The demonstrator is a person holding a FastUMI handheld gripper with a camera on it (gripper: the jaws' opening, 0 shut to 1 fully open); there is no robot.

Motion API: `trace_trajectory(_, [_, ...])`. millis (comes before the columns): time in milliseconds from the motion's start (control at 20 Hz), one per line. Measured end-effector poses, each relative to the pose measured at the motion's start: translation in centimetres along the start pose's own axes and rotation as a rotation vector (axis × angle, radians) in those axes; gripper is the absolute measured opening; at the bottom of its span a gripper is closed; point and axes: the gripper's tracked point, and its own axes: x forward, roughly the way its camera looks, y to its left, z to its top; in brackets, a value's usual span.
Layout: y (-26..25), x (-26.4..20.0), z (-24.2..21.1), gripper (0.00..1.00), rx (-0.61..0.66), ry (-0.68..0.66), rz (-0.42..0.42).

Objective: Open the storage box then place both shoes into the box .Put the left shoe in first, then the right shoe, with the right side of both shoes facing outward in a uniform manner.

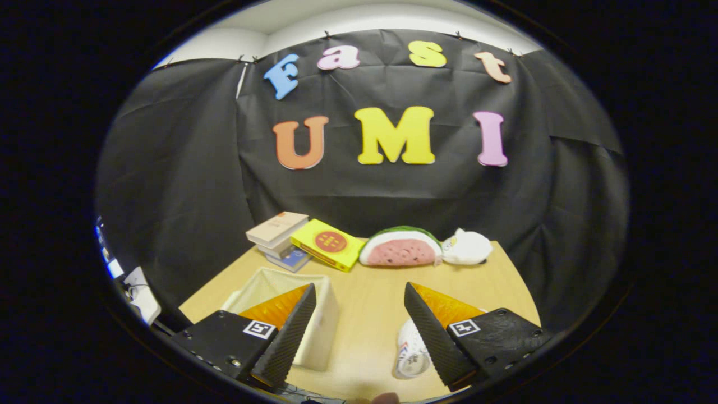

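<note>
A white storage box (pixel 317 331) stands on the wooden table (pixel 370 297), partly behind my left finger; its top looks open and I see the pale inside wall. A white shoe (pixel 410 356) lies on the table against the inner side of my right finger, mostly hidden by it. My gripper (pixel 359 297) is open, held above the table, with bare tabletop between the fingers. No second shoe can be made out.
At the table's back lie a stack of books (pixel 279 231), a yellow book (pixel 328 243), a watermelon-slice plush (pixel 400 247) and a white plush (pixel 466 247). Black cloth walls close the booth behind and at both sides.
</note>
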Motion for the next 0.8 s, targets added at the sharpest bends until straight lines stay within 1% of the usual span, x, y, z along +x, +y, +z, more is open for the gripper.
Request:
trace_trajectory(150, [-6.1,0.8,-4.3,0.96,0.006,0.086,-0.053])
trace_trajectory(300, [-9.9,2.3,-9.3,0.96,0.032,0.199,-0.060])
trace_trajectory(600, [-13.8,7.3,-17.4,0.96,0.072,0.394,-0.041])
trace_trajectory(800, [-15.0,10.5,-21.2,0.95,0.104,0.505,-0.008])
